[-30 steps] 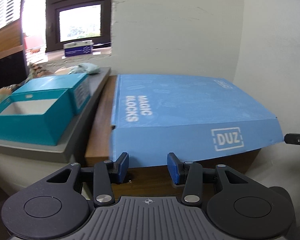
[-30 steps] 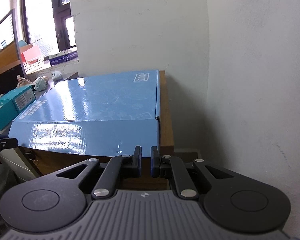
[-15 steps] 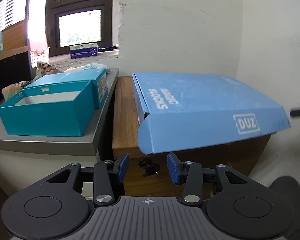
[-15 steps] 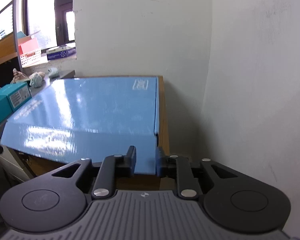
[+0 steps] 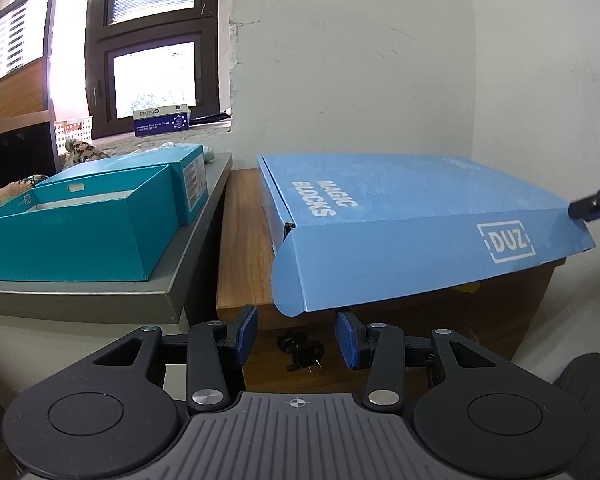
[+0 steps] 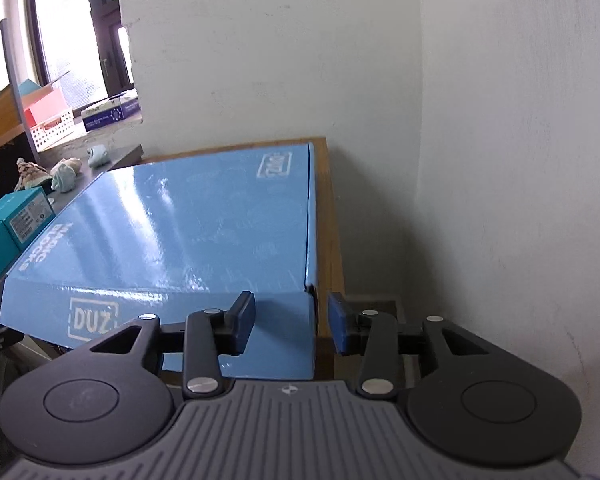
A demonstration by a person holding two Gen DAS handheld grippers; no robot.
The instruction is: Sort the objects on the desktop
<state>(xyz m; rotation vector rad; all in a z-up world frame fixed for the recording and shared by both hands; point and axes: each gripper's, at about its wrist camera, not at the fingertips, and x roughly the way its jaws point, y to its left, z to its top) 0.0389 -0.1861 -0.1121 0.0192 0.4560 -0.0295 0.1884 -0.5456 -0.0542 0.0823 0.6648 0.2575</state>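
A: Progress looks slight to us. The blue box (image 5: 400, 216) lies on the wooden cabinet (image 5: 242, 240), front flap jutting past the cabinet's front edge.

B: We agree. Our left gripper (image 5: 296, 332) hangs spread below that flap, holding nothing; our right gripper (image 6: 290, 322), spread too, straddles the flap's corner unpinched. Sorting remains.

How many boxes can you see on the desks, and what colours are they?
Big flat light-blue cardboard box marked MAGIC BLOCKS: 1
Teal cardboard boxes, one open-topped and one closed behind it: 2
Total: 3 boxes
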